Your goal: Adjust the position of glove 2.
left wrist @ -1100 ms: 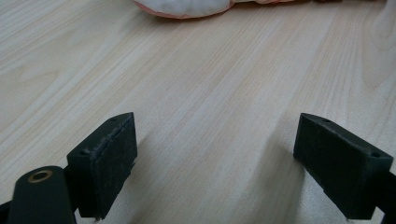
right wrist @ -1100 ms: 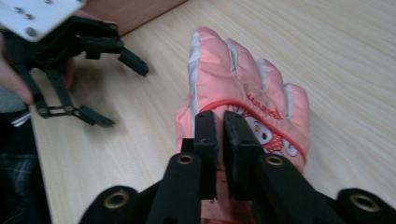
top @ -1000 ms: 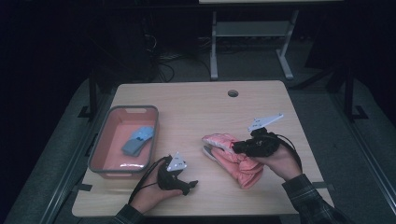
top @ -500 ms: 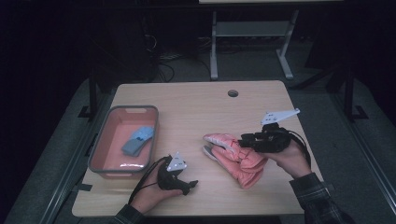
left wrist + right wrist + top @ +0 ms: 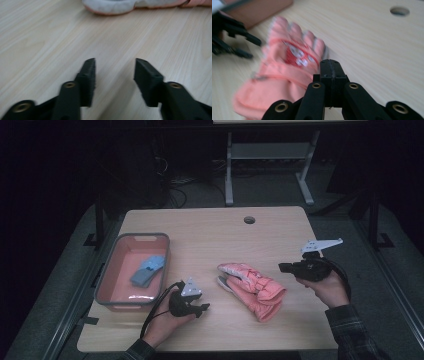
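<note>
Right gripper point(image 5: 331, 65): jaws pressed flat together, nothing between them, hanging just beside the pink gloves point(image 5: 252, 287) at their wrist end, apart from the cloth. Its jaws have just been closing on air.

Left gripper point(image 5: 114, 72): jaws half apart with bare wood between them, resting low on the table point(image 5: 210, 235), a short way from the glove fingertips. Its jaws have just been closing too, with nothing caught.

Gloves: 2, stacked loosely at the middle of the table, fingers toward the tray point(image 5: 107, 285). Padded, soft cloth, pale trim, small light patches on the back. They look floppy and would sag if pinched at 1 edge.

Tray: rigid pink plastic, grey rim, rounded corners, holding a folded blue cloth point(image 5: 147, 270).

Risks, as judged:
- A shut right gripper would only push the cuff; the gloves could slide or separate.
- A grip on the top glove alone would leave the lower one behind.
- The left gripper's jaws may scrape the wood.
</note>
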